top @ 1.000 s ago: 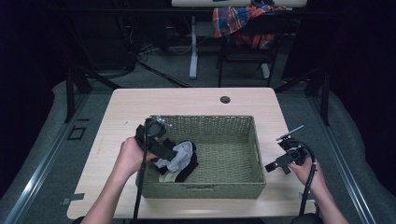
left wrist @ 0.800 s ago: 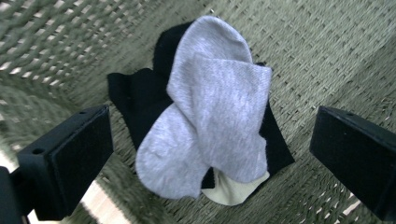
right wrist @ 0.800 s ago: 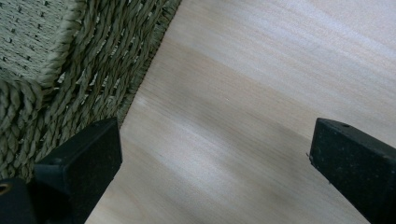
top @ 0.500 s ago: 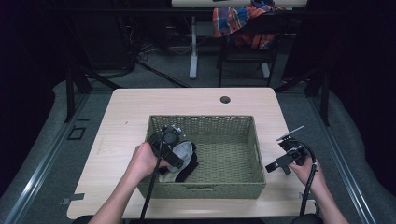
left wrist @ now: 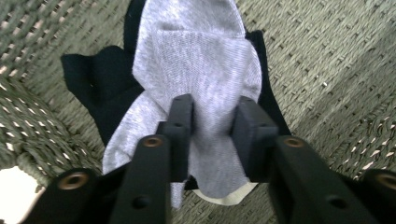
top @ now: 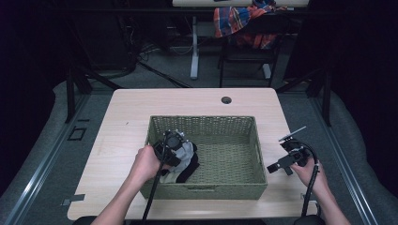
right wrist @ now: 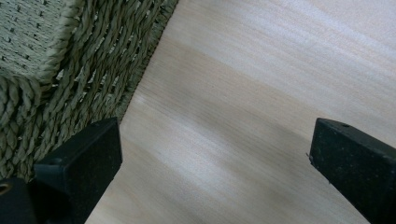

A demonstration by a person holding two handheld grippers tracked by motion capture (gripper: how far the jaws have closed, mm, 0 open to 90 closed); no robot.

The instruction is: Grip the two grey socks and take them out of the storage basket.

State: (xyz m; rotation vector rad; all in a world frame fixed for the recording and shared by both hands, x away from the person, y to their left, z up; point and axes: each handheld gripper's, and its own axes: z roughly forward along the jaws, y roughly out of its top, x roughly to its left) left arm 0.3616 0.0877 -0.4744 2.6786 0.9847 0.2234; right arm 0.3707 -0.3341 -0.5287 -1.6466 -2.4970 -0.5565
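A green woven basket (top: 234, 183) stands in the middle of the wooden table. Inside its left end lie a grey sock (left wrist: 201, 60) and a black cloth (left wrist: 98, 88) under it, seen from above as a grey sock (top: 187, 152) on a black cloth (top: 187, 169). My left gripper (top: 180, 157) reaches into the basket, and in the left gripper view my left gripper (left wrist: 212, 123) is shut on a fold of the grey sock. My right gripper (top: 274, 167) hovers over the table just right of the basket; its jaws stand wide apart with only bare wood (right wrist: 243, 116) between them.
The basket's wall (right wrist: 70, 74) lies close to the right gripper's left jaw. A round cable hole (top: 226, 100) sits near the table's far edge. Beyond the table stand a table leg and a chair with a plaid cloth (top: 244, 21).
My left gripper has moved right from the basket's left rim down into the basket and onto the grey sock. The right gripper has stayed in place.
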